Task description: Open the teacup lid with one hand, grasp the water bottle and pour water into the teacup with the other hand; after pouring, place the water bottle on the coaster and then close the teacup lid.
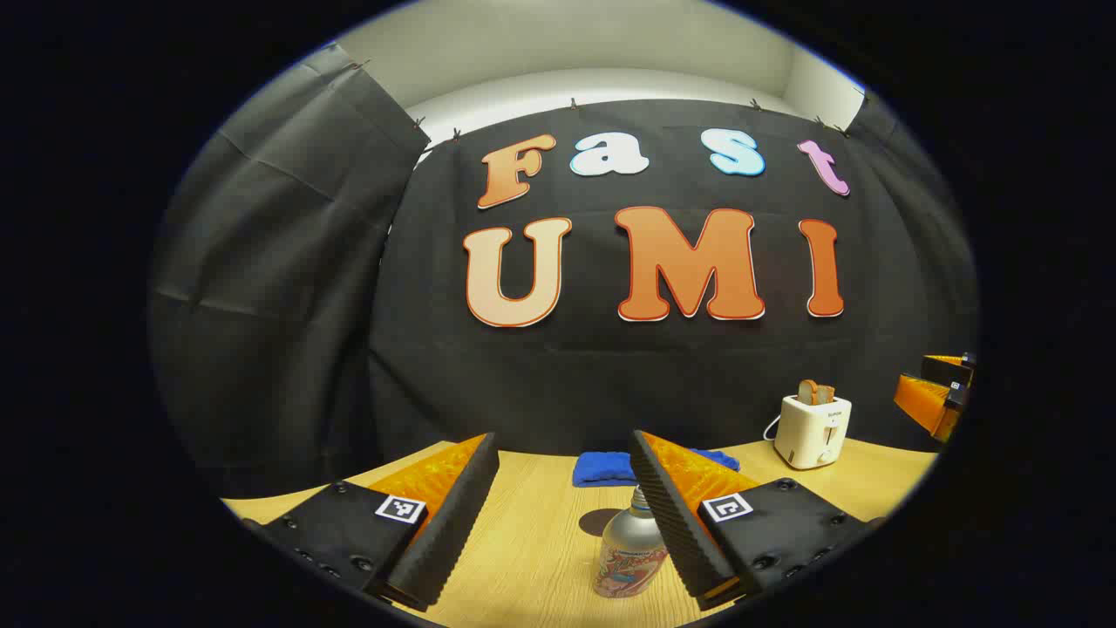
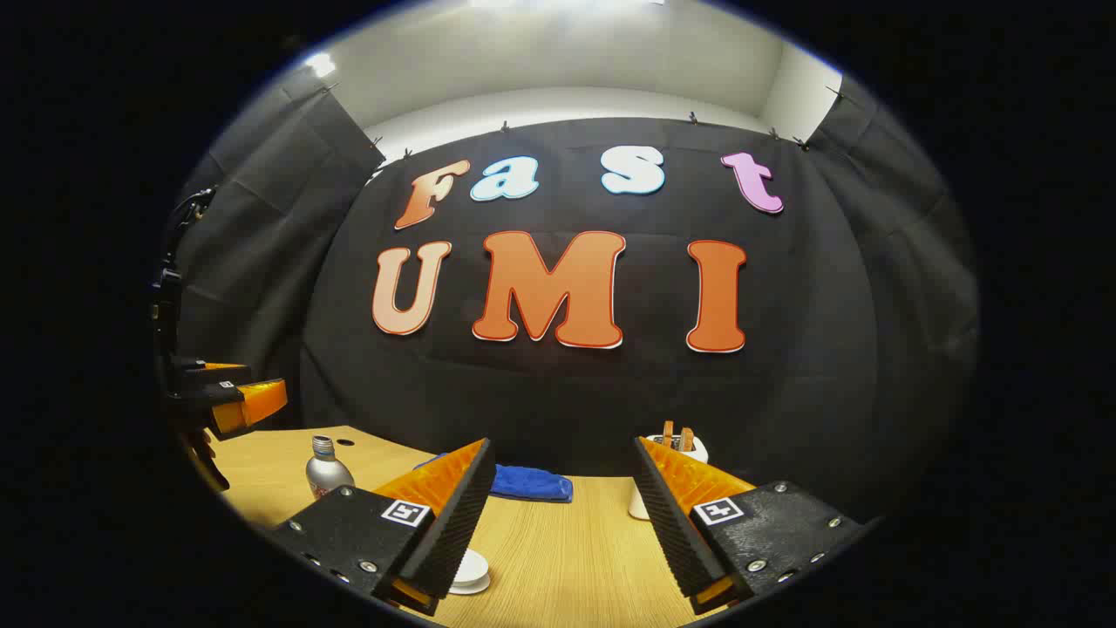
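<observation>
A silver water bottle (image 1: pixel 626 554) with a colourful label stands upright on the wooden table (image 1: pixel 532 532). In the left gripper view it sits low between my fingers, its neck partly hidden behind the right-hand finger (image 1: pixel 676 515). My left gripper (image 1: pixel 565 440) is open and presses on nothing. In the right gripper view the same bottle (image 2: pixel 327 471) stands off to the left. My right gripper (image 2: pixel 562 445) is open and holds nothing. A white round piece (image 2: pixel 471 571) lies on the table, half hidden behind its left-hand finger; I cannot tell whether it is the teacup lid or the coaster.
A folded blue cloth (image 1: pixel 610 467) lies at the back of the table near the black wall. A white toaster (image 1: pixel 813 429) with bread slices stands at the back right. The right gripper (image 1: pixel 937 392) shows at the far right, the left gripper (image 2: pixel 228 397) at the far left.
</observation>
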`<state>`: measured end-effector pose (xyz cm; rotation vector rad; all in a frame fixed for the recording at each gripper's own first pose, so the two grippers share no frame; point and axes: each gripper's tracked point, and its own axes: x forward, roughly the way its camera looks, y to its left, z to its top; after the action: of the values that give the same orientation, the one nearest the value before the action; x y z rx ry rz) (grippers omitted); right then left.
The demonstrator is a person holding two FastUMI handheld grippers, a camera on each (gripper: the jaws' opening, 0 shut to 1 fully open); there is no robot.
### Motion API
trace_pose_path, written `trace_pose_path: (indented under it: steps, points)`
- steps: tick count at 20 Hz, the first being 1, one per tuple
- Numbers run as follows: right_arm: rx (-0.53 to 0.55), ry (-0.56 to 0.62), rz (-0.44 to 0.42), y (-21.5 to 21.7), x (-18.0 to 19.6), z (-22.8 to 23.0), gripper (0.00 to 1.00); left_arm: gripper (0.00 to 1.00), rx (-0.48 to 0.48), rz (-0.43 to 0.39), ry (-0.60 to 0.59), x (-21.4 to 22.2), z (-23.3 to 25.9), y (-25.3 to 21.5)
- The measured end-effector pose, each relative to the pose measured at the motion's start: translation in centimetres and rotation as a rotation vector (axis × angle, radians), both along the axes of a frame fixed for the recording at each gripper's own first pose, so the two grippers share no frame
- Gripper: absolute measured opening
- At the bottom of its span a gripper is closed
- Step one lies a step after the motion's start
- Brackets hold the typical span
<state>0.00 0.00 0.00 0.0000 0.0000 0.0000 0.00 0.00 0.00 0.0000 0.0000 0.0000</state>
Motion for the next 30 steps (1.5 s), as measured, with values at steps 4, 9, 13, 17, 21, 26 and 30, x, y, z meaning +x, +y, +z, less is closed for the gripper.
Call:
trace_pose_path:
  steps: [4, 9, 13, 17, 21, 26, 30]
  points:
    - [0.0, 0.007, 0.015, -0.1, -0.3, -0.4, 0.94, 0.95, -0.005, 0.001, -0.007, -0.4, 0.6, -0.4]
    - [0.023, 0.016, 0.021, -0.5, -0.3, -0.6, 0.94, 0.95, 0.008, 0.017, -0.008, -0.6, 0.8, -0.4]
    - [0.024, 0.018, 0.025, -0.6, -0.3, -0.7, 0.94, 0.95, 0.016, 0.015, -0.01, -0.5, 1.0, -0.4]
    - [0.015, 0.016, 0.027, -0.4, -0.1, -0.6, 0.94, 0.95, 0.023, 0.008, -0.022, -0.4, 1.3, -0.3]
    - [-0.002, 0.024, 0.037, 0.2, 0.0, -0.9, 0.94, 1.0, 0.007, -0.012, -0.019, -0.3, 0.9, -0.6]
    - [0.006, 0.033, 0.071, 1.4, -0.3, -1.6, 0.94, 0.99, 0.012, -0.063, 0.003, -0.3, -0.6, -1.9]
    - [0.02, 0.077, 0.085, 2.2, -0.1, -3.2, 0.94, 0.99, -0.006, -0.111, 0.043, -0.5, -2.4, -3.2]
